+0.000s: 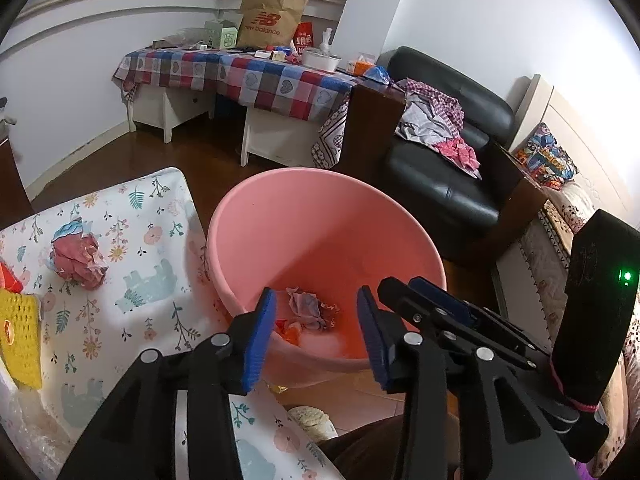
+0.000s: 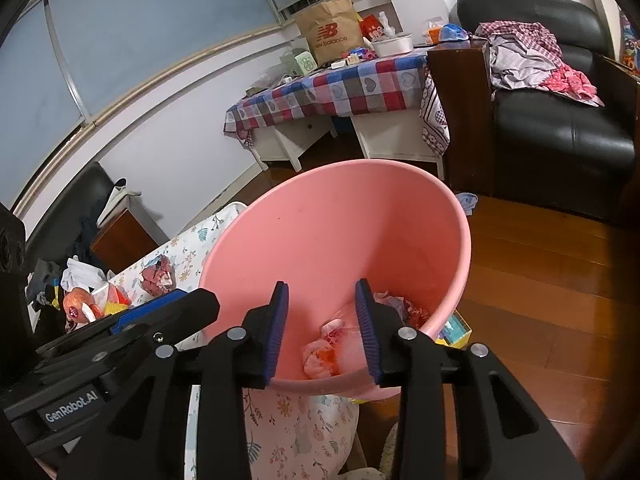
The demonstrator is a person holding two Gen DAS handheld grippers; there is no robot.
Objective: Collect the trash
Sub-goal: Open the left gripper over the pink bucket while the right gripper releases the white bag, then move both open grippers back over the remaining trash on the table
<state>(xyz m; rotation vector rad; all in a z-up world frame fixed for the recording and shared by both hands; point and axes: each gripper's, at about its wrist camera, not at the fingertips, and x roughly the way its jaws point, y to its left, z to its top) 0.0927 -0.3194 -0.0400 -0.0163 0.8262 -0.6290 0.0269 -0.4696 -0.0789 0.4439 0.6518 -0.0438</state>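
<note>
**Left wrist view: both grippers hang open over the pink bucket**

Left wrist view shows the left gripper (image 1: 316,334) with its blue fingers (image 1: 260,340) spread apart and nothing between them, poised above the near rim of the pink bucket (image 1: 280,216). In the right wrist view the right gripper (image 2: 322,330) also stands parted and empty over that same rim, its fingers (image 2: 276,332) clear of the plastic.

Inside the bucket, at the bottom, lies crumpled trash (image 1: 306,308): pale pink and grey paper with orange-red scraps beside it.

Left of the bucket, a worktop (image 1: 132,304) under a floral elephant-print cloth carries another crumpled paper ball (image 1: 76,258), pink, red and blue, well apart from the bucket's rim. A yellow knitted piece (image 1: 20,340) lies further left of the ball.

Beyond the bucket is a wooden floor (image 2: 540,280), then a checked-cloth table (image 1: 248,76) bearing a brown paper bag (image 1: 270,20). Right of the bucket's far side sits a black leather armchair (image 1: 440,168) heaped with clothes (image 1: 432,120).
</note>
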